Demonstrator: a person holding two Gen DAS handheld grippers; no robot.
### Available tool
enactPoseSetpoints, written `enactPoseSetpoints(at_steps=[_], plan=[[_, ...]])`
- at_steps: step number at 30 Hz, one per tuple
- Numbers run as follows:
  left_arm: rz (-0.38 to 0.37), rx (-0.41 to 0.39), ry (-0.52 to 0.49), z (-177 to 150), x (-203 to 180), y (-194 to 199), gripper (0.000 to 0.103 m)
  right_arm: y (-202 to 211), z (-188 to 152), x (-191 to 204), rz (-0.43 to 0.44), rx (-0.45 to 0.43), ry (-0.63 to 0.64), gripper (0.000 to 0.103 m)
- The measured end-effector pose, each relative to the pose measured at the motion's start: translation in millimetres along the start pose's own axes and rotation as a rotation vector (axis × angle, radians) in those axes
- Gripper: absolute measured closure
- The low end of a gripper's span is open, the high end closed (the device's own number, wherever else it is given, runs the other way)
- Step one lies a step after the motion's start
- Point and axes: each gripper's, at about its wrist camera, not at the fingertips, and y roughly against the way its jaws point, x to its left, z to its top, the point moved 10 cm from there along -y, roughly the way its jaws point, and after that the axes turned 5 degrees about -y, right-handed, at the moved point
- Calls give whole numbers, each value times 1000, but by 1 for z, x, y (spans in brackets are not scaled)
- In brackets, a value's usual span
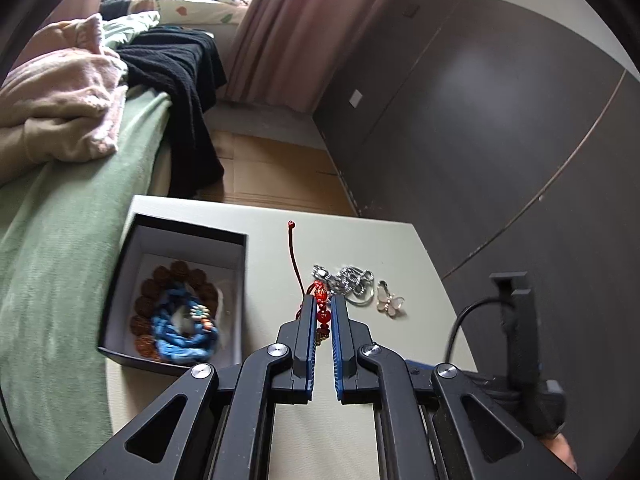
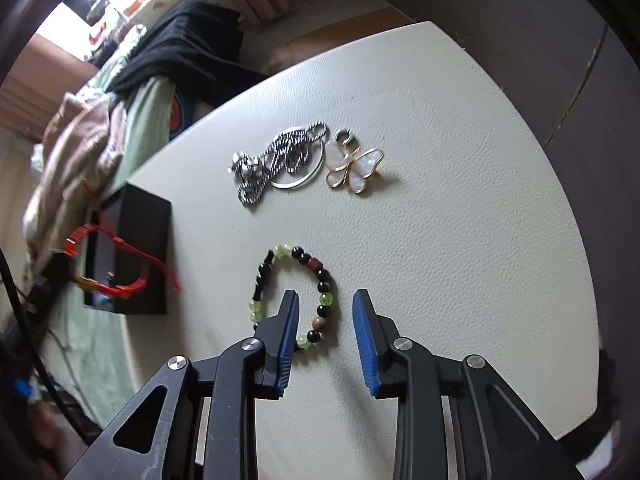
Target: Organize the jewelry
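- The left claw [image 1: 322,300] holds the red bead string bracelet [image 1: 320,304]; lift it over the open black box [image 1: 120,280].
- The right claw [image 2: 325,298] is half-open around the green and black bead bracelet [image 2: 320,280] on the tabletop [image 2: 460,220]; squeeze gently.

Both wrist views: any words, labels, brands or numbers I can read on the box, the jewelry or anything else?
None can be read.
Black box: no print visible on its walls.
Red bracelet in the left gripper: beads carry marks too small to read.
Butterfly charm, silver chain, beaded bracelet: no lettering.
Background shelf items: blurred.
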Motion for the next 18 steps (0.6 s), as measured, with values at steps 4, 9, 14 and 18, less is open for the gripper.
enactPoseSetpoints(at_steps=[4,9,14,18], plan=[[4,-22,11,3,7,13,96,-7,-8,5,-57,7,37,78],[6,-48,25,7,15,25,96,-10,-11,8,-133,-19,77,89],[12,-89,44,16,26,37,96,-2,-8,1,-88,-42,18,91],[32,-129,60,24,38,46,96,17,2,7,-4,-98,-14,91]])
